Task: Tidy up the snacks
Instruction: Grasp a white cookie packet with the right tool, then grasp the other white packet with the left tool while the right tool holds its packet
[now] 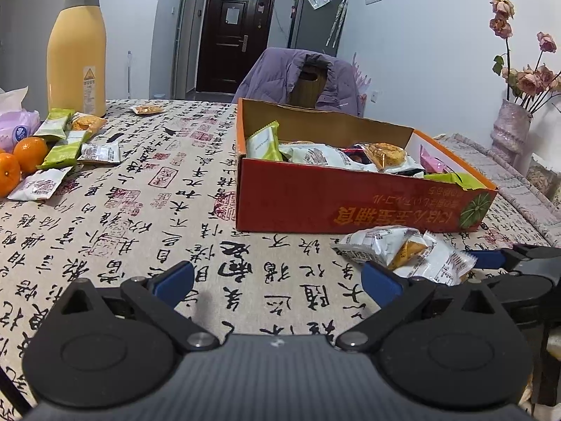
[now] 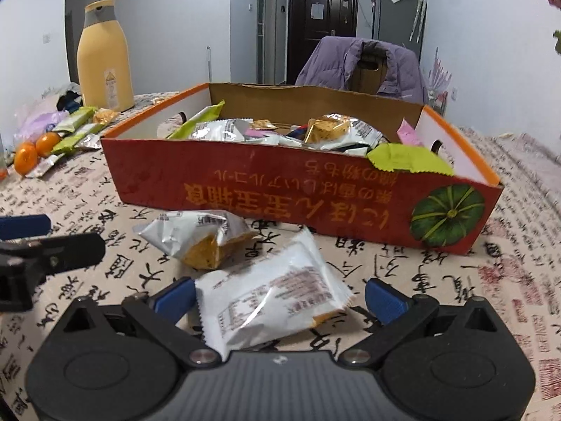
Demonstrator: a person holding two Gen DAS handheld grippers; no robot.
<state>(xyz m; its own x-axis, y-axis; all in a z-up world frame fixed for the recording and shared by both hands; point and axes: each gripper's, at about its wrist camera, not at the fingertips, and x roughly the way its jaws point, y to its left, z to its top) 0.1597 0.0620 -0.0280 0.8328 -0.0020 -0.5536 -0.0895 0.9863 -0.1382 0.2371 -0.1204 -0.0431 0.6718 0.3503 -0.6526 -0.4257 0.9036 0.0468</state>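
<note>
Tools both spread wide: right tool (image 2: 278, 296) around white snack packet (image 2: 273, 301), left tool (image 1: 277, 282) empty.

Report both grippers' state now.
Left gripper: open, empty.
Right gripper: open, straddling the white snack packet, not clamped.

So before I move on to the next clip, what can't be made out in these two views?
- Bottom layer of the red box: both views, hidden by its front wall and the packets piled on top.
- Print on the white packet between the open right gripper: right wrist view, too blurred to read.
- Oranges: left wrist view, partly cut off by the left edge.
- Chair under the purple jacket: mostly covered in both views.
</note>
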